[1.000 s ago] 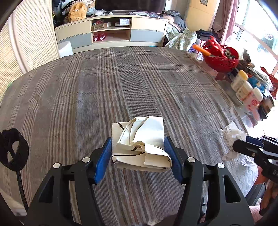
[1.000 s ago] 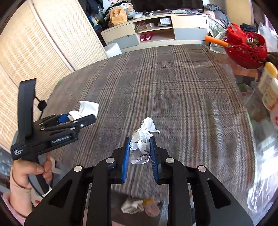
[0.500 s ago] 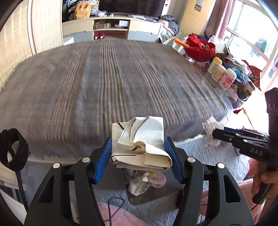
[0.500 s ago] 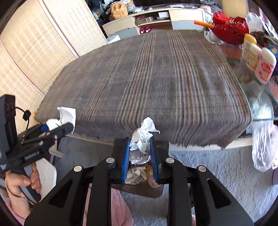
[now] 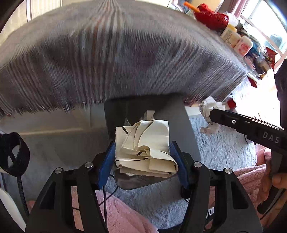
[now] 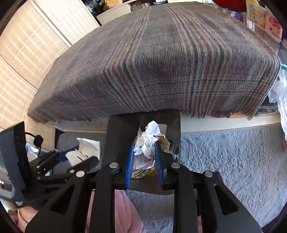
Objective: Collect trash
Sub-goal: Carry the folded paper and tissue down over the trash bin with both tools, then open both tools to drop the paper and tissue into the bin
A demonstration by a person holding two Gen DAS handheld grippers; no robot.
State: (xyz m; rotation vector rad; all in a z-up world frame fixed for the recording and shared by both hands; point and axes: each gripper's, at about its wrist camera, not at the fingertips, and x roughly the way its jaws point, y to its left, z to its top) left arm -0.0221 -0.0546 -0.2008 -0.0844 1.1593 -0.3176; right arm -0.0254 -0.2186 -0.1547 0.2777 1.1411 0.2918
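Note:
My left gripper (image 5: pixel 142 156) is shut on a folded cream paper bag (image 5: pixel 145 145) and holds it right above a dark grey trash bin (image 5: pixel 186 125) on the floor. My right gripper (image 6: pixel 144 154) is shut on a crumpled white paper wad (image 6: pixel 147 141), also over the same bin (image 6: pixel 116 136), which holds other trash (image 6: pixel 143 173). The right gripper (image 5: pixel 213 114) with its wad (image 5: pixel 209 107) shows at the right of the left wrist view. The left gripper (image 6: pixel 79 157) with its bag (image 6: pixel 86 148) shows at the left of the right wrist view.
A table under a grey plaid cloth (image 5: pixel 125 53) overhangs just behind the bin; it also fills the right wrist view (image 6: pixel 161 62). A shaggy grey rug (image 6: pixel 224 170) covers the floor. Bottles (image 5: pixel 238 43) and a red basket (image 5: pixel 211 16) stand at the far right. Pink fabric (image 5: pixel 123 216) lies below.
Both grippers have dropped from above the tabletop, past its front edge, to just over the bin on the floor. Each still holds its piece of trash.

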